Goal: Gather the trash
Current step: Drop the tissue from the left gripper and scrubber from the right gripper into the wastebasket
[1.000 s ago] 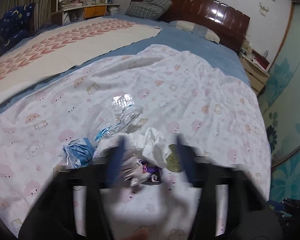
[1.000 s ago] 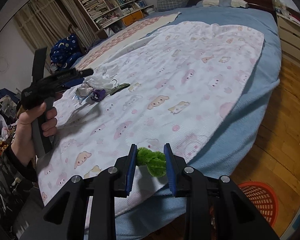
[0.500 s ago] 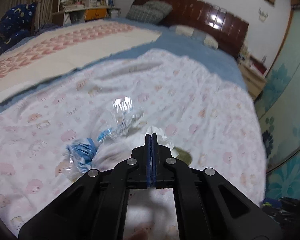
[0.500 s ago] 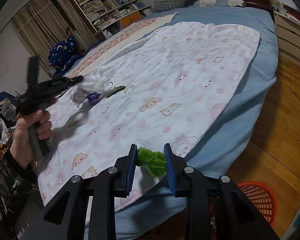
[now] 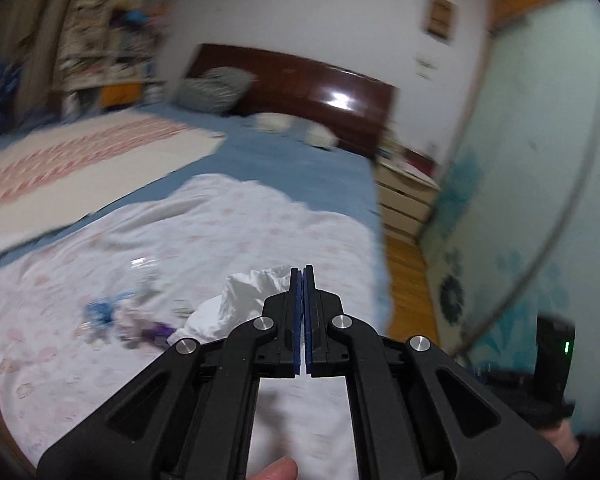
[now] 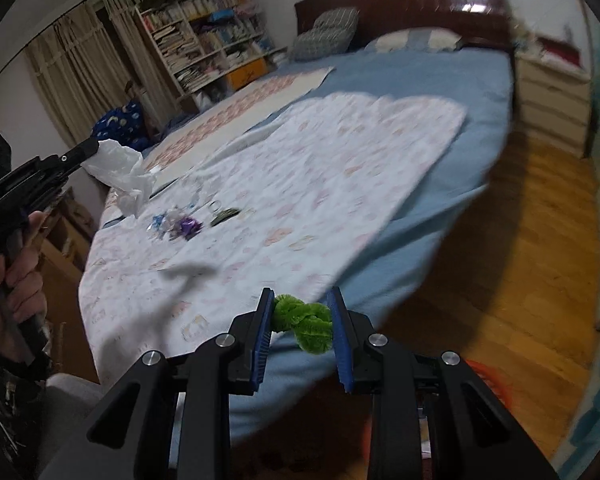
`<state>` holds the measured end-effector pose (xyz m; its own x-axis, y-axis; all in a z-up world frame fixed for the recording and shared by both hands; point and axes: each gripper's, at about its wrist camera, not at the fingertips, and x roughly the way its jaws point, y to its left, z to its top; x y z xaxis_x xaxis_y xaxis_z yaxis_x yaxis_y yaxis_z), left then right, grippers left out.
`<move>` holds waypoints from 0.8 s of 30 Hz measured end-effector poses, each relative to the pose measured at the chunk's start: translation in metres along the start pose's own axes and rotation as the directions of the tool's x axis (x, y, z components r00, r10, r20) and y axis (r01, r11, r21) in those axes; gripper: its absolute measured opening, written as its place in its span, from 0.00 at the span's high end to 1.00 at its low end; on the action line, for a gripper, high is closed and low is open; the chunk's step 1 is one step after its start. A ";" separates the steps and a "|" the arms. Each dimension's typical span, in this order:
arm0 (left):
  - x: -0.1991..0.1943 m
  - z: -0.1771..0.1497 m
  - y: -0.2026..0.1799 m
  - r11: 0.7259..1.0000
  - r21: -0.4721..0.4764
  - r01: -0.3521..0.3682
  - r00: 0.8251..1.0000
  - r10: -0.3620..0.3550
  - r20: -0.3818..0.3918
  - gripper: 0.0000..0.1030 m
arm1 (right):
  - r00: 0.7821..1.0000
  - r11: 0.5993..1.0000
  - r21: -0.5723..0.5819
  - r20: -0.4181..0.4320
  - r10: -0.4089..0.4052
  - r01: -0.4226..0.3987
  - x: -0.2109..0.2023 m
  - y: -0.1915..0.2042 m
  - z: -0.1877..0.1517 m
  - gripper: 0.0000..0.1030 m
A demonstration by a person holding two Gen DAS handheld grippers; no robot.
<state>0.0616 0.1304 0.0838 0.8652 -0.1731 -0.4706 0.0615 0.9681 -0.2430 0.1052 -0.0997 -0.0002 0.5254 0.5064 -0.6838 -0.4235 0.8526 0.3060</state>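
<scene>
Right tool (image 6: 302, 322) clenched on green fuzzy scrap (image 6: 306, 322), held off the bed's near edge above the red basket (image 6: 488, 380), presumably for dropping. Left tool (image 5: 302, 280) pinched shut on white tissue (image 5: 240, 304), lifted clear of the sheet (image 6: 320, 184). Farther out: remaining wrappers (image 6: 180, 226), uncollected.

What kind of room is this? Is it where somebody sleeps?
Yes, it looks like a bedroom. There is a big bed with a dark wooden headboard and pillows, a bookshelf full of books by the wall, and a nightstand beside the bed.
</scene>
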 end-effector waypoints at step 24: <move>0.195 -0.232 -0.193 0.914 0.190 0.357 0.749 -0.159 -0.643 0.99 | 0.924 0.914 0.319 -0.361 -0.126 0.249 0.029 -0.194 -0.155 0.73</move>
<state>0.1028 -0.1317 -0.1577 0.3185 -0.4000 -0.8594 0.4599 0.8580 -0.2289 0.0884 -0.2701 -0.1821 0.2728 0.3139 -0.9094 -0.0207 0.9470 0.3206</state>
